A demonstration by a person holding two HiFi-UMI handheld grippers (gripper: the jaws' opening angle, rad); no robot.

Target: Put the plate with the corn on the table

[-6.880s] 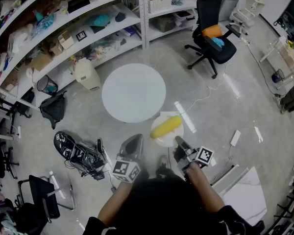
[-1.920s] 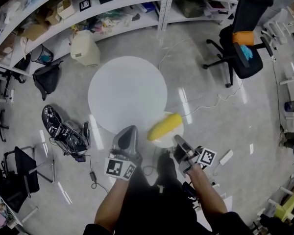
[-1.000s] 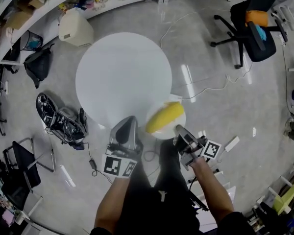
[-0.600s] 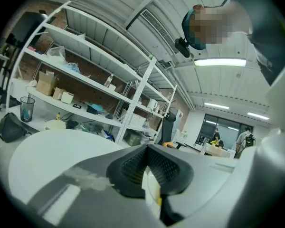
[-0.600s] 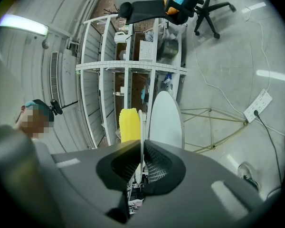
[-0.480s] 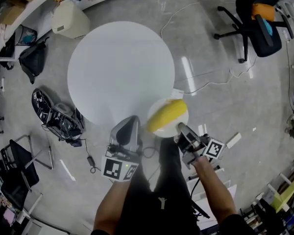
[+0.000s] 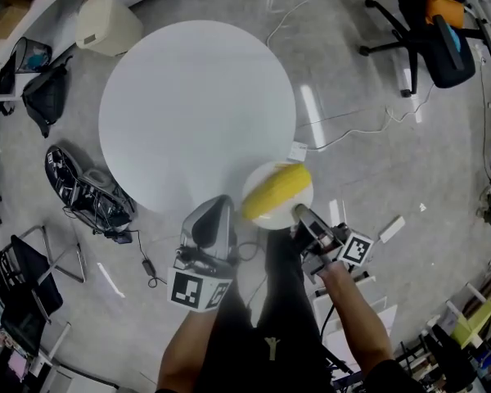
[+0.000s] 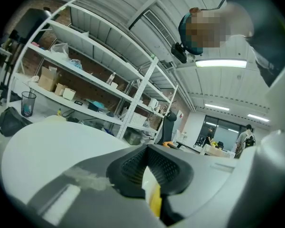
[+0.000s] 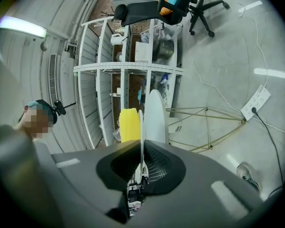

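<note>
The white plate (image 7: 288, 205) carries a yellow corn cob (image 7: 276, 191) and hangs at the near right edge of the round white table (image 7: 188, 97). My right gripper (image 7: 299, 214) is shut on the plate's near rim. In the right gripper view the plate (image 9: 141, 123) shows edge-on between the shut jaws of the right gripper (image 9: 141, 152), with the corn (image 9: 128, 125) on one side and the table top (image 9: 156, 112) just beyond. My left gripper (image 7: 216, 206) is shut beside the plate, holding nothing; in its own view the left gripper (image 8: 149, 184) faces the table (image 8: 52, 146).
A cream bin (image 7: 106, 19) and a black bag (image 7: 42, 92) stand beyond the table. Black gear with cables (image 7: 86, 196) lies on the floor at the left. An office chair (image 7: 438, 19) is at the far right, and a power strip (image 7: 390, 229) and cord lie nearby.
The table has grown larger and nearer in the head view. The plate with the corn stays in my right gripper, now at the table's near right edge. Both grippers have sunk.
</note>
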